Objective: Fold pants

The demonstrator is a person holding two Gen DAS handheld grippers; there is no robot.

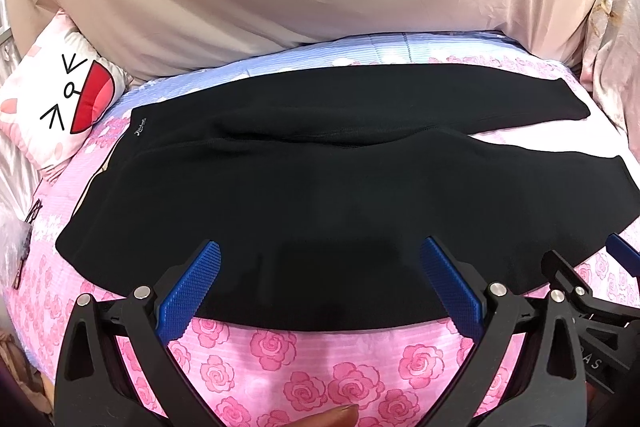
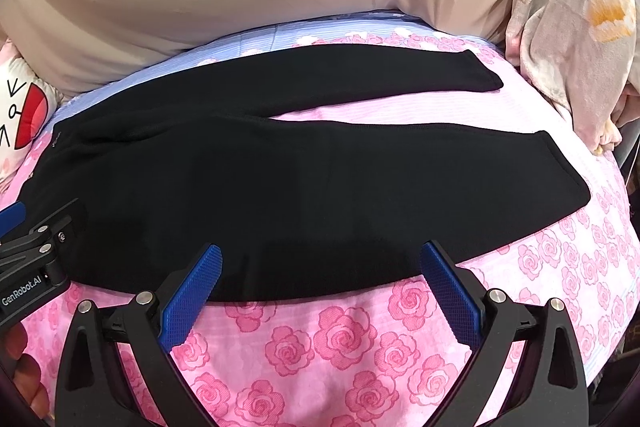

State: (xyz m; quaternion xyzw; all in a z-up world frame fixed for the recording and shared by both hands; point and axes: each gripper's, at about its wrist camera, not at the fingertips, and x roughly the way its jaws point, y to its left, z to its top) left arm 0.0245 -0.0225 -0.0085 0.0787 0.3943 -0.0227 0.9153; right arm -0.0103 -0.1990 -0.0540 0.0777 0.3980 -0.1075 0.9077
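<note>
Both grippers, left gripper [image 1: 320, 283] marked "GenRobot.AI" and right gripper [image 2: 320, 285], gape above black pants [image 2: 280, 187].

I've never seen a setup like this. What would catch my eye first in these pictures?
Probably the black pants, spread flat across a bed with both legs running to the right, dark against the pink rose-print bedspread. Next, the blue-padded left tool and right tool, both open, at the near edge of the pants. At far left lies a pillow with a cartoon face.
</note>
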